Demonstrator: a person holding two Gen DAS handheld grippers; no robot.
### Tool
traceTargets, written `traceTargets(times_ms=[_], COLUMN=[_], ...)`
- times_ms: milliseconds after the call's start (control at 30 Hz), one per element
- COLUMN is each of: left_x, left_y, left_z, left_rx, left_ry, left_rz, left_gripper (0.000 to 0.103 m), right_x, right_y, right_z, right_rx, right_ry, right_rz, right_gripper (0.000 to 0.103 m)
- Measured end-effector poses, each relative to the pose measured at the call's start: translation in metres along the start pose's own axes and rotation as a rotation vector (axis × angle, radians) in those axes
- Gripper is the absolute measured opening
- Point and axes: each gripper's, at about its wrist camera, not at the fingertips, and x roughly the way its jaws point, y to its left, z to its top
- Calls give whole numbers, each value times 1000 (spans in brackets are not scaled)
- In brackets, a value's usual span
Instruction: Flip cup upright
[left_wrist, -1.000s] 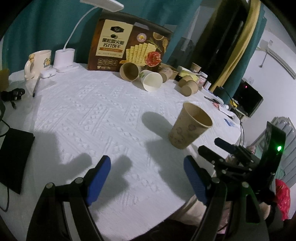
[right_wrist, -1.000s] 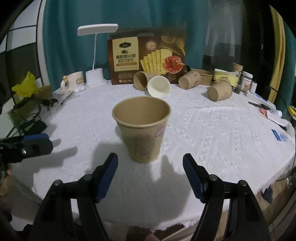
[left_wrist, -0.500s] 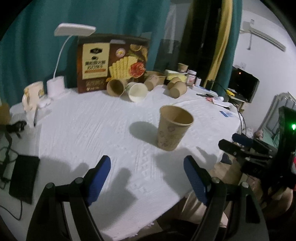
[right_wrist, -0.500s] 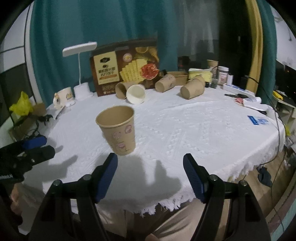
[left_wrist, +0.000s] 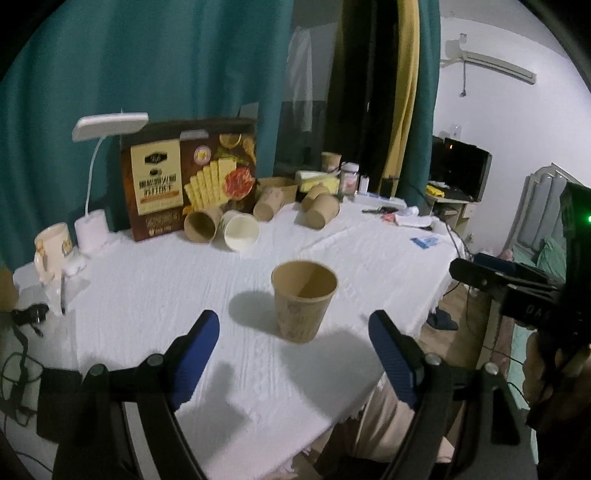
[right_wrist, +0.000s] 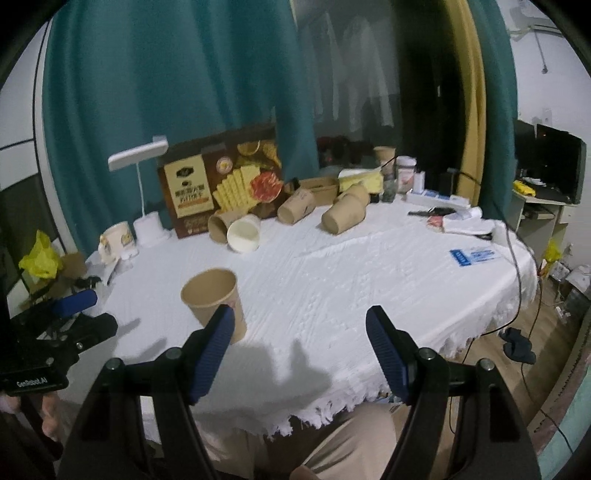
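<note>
Blue-padded jaws are standing apart on both tools, and nothing is sitting between either pair. Your left gripper (left_wrist: 293, 360) is hanging over the near edge of the white tablecloth (left_wrist: 155, 288), released. Your right gripper (right_wrist: 300, 352) is likewise holding nothing, and its jaws have just been opening a little further.

Just beyond the left gripper's pads, the brown paper cup (left_wrist: 303, 300) is standing mouth-up on the cloth near the table's front; in the right wrist view that cup (right_wrist: 216, 301) is showing partly behind the left-hand pad, apart from it as far as you can tell. To my eye the flip on this cup is done and you are pulling clear of it.

Farther back, several more paper cups are lying on their sides: a brown one (left_wrist: 201, 226) beside a white-lined one (left_wrist: 241, 232), then two more (left_wrist: 320, 207) to the right, all in front of the cracker box (left_wrist: 188, 184) and desk lamp (left_wrist: 98, 177).

If you are going on, you are needing a long reach over the upright cup without knocking it, jaws wide, coming onto a tipped cup across its side wall.
</note>
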Motion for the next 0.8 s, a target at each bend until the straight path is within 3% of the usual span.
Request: traceTargets(times_ms=[667, 800], left_x=[-56, -68], left_y=[-20, -20], left_z=[49, 53], left_rx=[33, 26], left_ry=[-214, -253], left_rz=[-28, -30], left_gripper=[84, 97], right_x=[-84, -100], right_y=[3, 10], right_z=[47, 53], right_rx=[-45, -58], right_ry=[-202, -239], right_rz=[-30, -25], right_gripper=[73, 74])
